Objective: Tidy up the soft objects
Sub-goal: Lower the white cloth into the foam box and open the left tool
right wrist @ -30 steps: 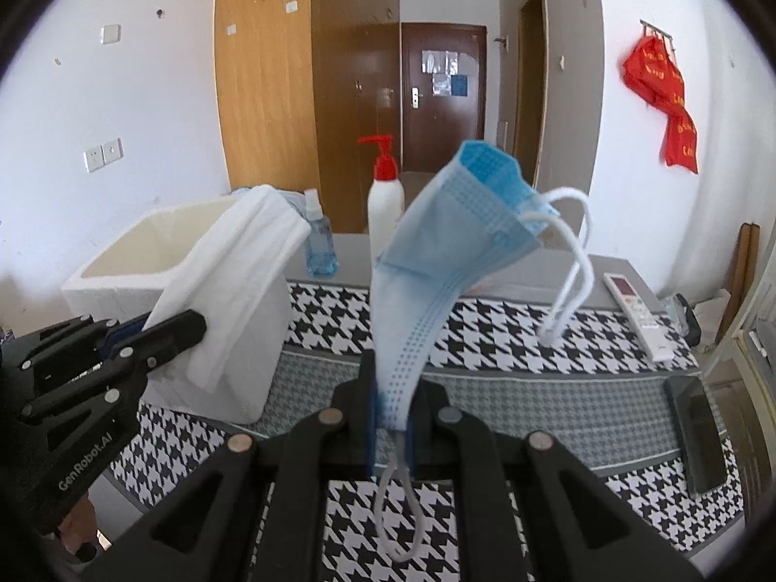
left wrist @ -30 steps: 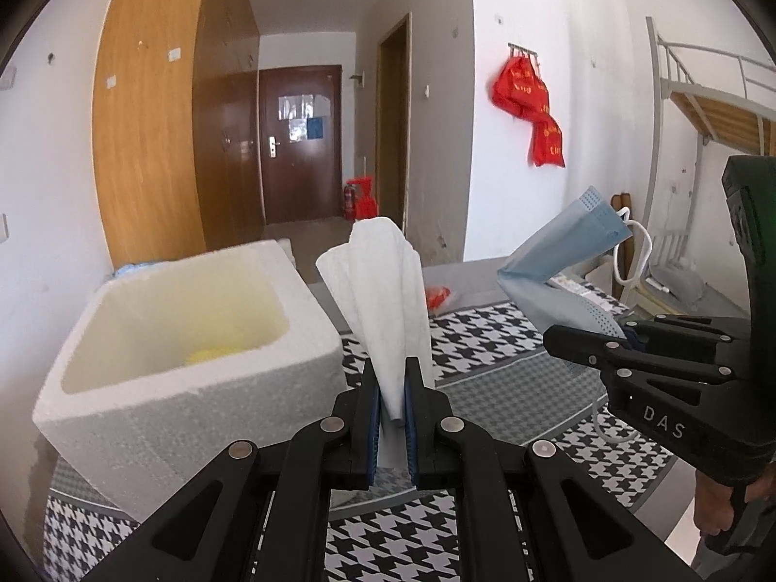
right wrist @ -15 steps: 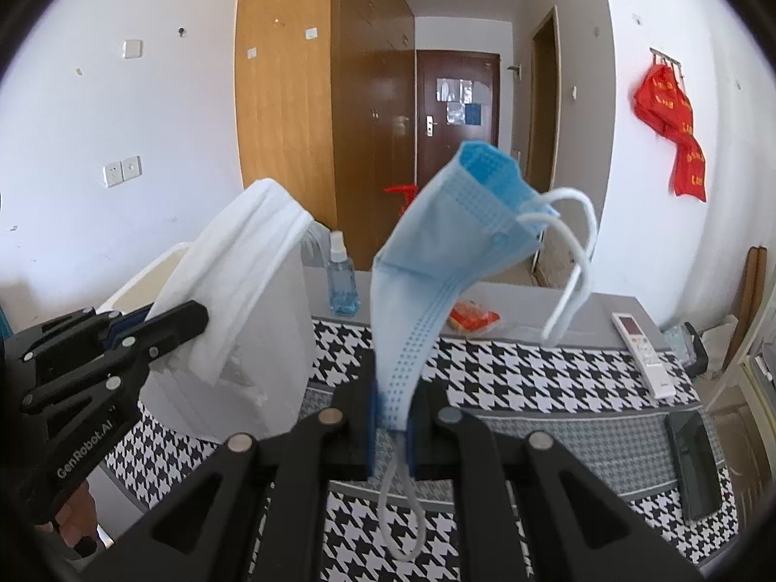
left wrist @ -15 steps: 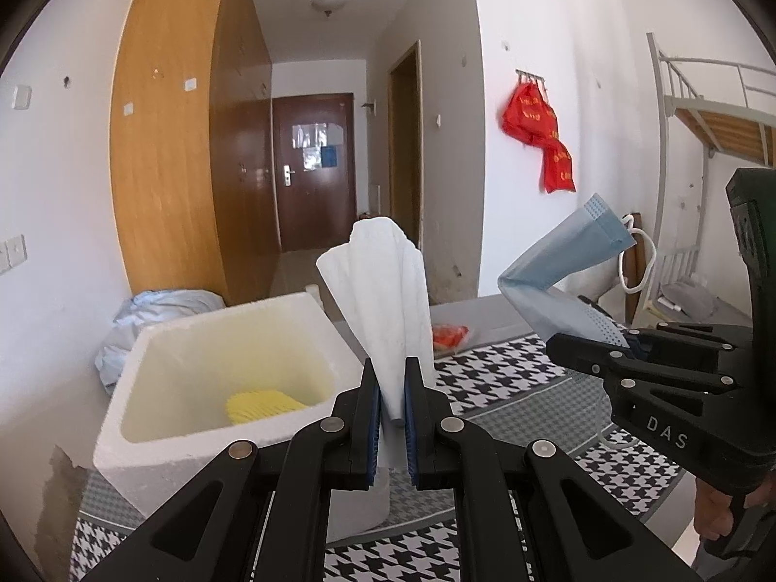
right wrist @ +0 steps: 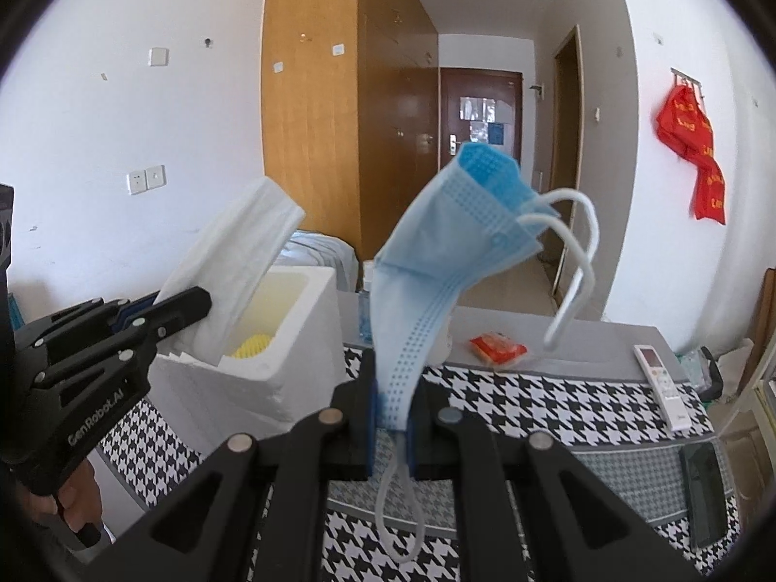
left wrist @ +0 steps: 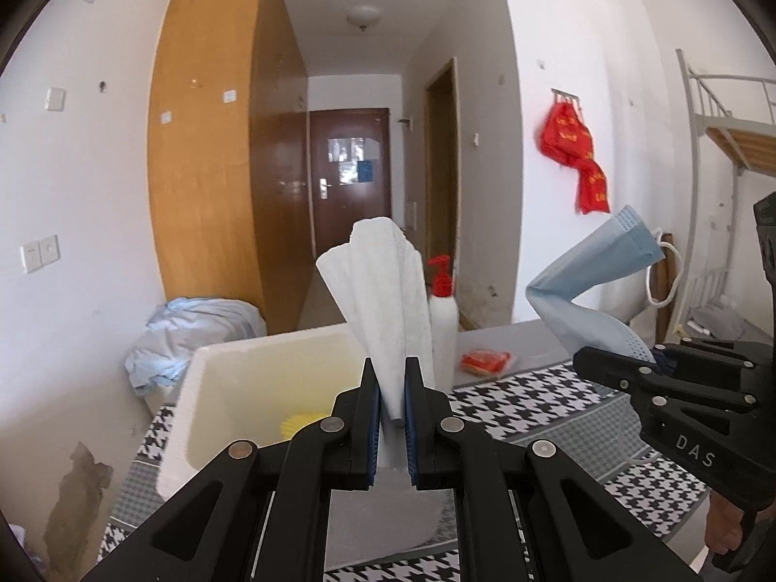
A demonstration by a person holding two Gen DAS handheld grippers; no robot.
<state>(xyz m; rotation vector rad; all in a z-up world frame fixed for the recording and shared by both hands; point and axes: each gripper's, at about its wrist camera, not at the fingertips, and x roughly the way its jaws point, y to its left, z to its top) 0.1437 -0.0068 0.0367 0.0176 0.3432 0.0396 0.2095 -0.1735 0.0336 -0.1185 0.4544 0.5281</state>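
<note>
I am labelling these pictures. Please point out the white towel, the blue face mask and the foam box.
white towel [left wrist: 383, 291]: left wrist view, middle of the folded cloth.
blue face mask [right wrist: 436, 252]: right wrist view, pleated body.
foam box [left wrist: 262, 349]: left wrist view, far rim.

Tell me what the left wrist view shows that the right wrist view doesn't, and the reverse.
Only the left wrist view shows the white pump bottle with a red pump; in the right wrist view the mask hides that spot.

Only the right wrist view shows the white remote control and the dark phone on the houndstooth cloth.

Both show the left gripper shut on the white towel, the right gripper shut on the blue face mask, the foam box and the red packet.
</note>
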